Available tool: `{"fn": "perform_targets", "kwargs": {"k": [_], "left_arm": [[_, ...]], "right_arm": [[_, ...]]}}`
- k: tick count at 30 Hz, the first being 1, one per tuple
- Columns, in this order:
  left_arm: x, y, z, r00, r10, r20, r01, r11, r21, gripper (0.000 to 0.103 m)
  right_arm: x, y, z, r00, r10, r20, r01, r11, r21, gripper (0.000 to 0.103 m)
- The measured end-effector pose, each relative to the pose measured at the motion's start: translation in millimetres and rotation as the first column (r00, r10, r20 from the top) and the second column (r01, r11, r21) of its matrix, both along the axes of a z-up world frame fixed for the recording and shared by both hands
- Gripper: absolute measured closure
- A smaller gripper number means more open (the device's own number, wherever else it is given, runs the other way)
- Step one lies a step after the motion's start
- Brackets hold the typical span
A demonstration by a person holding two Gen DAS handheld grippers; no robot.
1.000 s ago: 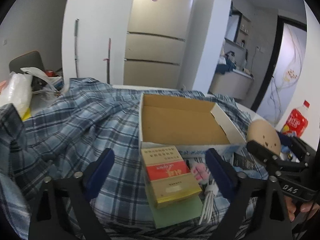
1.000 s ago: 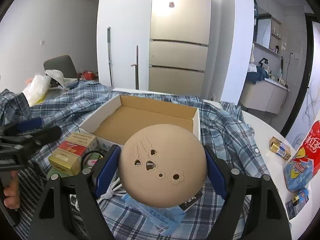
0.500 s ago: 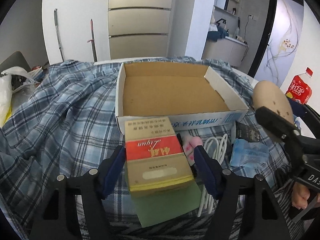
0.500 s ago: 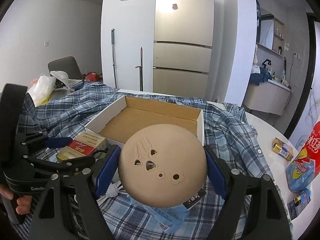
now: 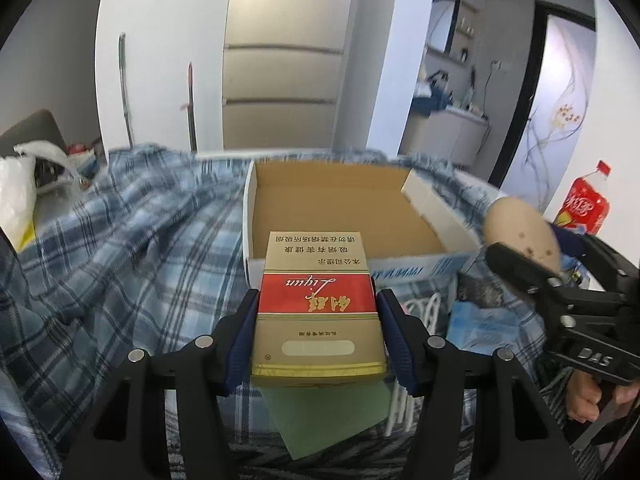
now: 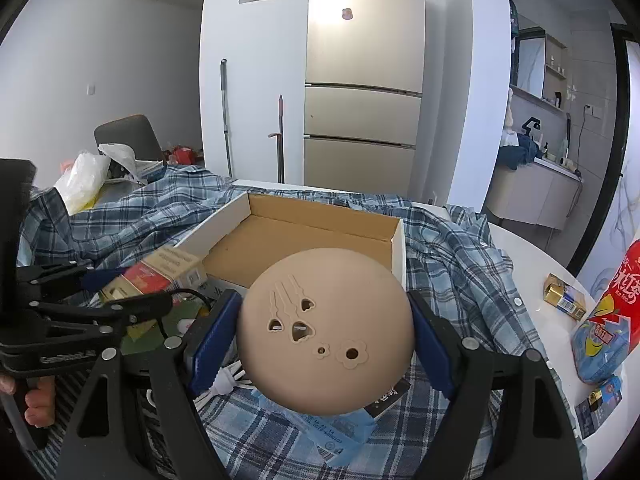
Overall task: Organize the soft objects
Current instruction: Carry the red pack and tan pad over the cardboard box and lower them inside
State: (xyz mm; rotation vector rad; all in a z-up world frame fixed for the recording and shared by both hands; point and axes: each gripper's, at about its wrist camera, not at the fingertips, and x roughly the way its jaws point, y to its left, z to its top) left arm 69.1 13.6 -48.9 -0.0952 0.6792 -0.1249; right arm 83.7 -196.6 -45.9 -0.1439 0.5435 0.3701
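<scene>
My left gripper (image 5: pixel 317 312) is shut on a gold and red carton (image 5: pixel 318 304) and holds it lifted just in front of the open cardboard box (image 5: pixel 344 208). My right gripper (image 6: pixel 328 332) is shut on a round beige silicone ball (image 6: pixel 328 332) with small cut-outs, held above the plaid shirt (image 6: pixel 452 264) in front of the box (image 6: pixel 304 240). The ball (image 5: pixel 520 232) and right gripper show at the right in the left wrist view. The carton (image 6: pixel 156 274) and left gripper show at the left in the right wrist view.
A green card (image 5: pixel 332 416), a white cable (image 5: pixel 424 312) and a blue packet (image 5: pixel 476 324) lie on the shirt in front of the box. A red bottle (image 5: pixel 588 200) stands at the right. Small gold and blue packs (image 6: pixel 564 300) lie on the white table. A white bag (image 6: pixel 80 180) sits far left.
My left gripper closed on the carton and lifted it off the green card toward the box. My right gripper still holds the ball in about the same place.
</scene>
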Motion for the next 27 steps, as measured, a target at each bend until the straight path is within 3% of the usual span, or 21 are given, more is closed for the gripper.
{"fn": "perform_targets", "kwargs": {"k": [5,15,20,27], "left_arm": [[-12.2,-3.5,11.9,0.996,-0.012,0.087,0.012,1.000,0.002,0.043],[-17.9,-1.4,18.0,0.992,-0.008,0.125,0.009,1.000,-0.013,0.043],[-36.6,-2.1,39.4,0.984,-0.012,0.178,0.022,0.998,-0.057,0.043],[-49.8,-23.0,85.4,0.973,-0.018,0.230,0.010,0.999,0.034,0.043]], "right_arm": [[-1.1,-1.8,2.2,1.000,-0.002,0.012,0.002,1.000,0.012,0.023],[-4.4,-8.5,8.1,0.999,-0.017,0.051,0.014,0.999,0.050,0.023],[-9.9,-14.6,14.5,0.996,-0.025,0.091,0.018,0.997,0.076,0.022],[-8.6,-31.7,48.7,0.993,-0.054,0.106,0.037,0.986,0.161,0.023]]}}
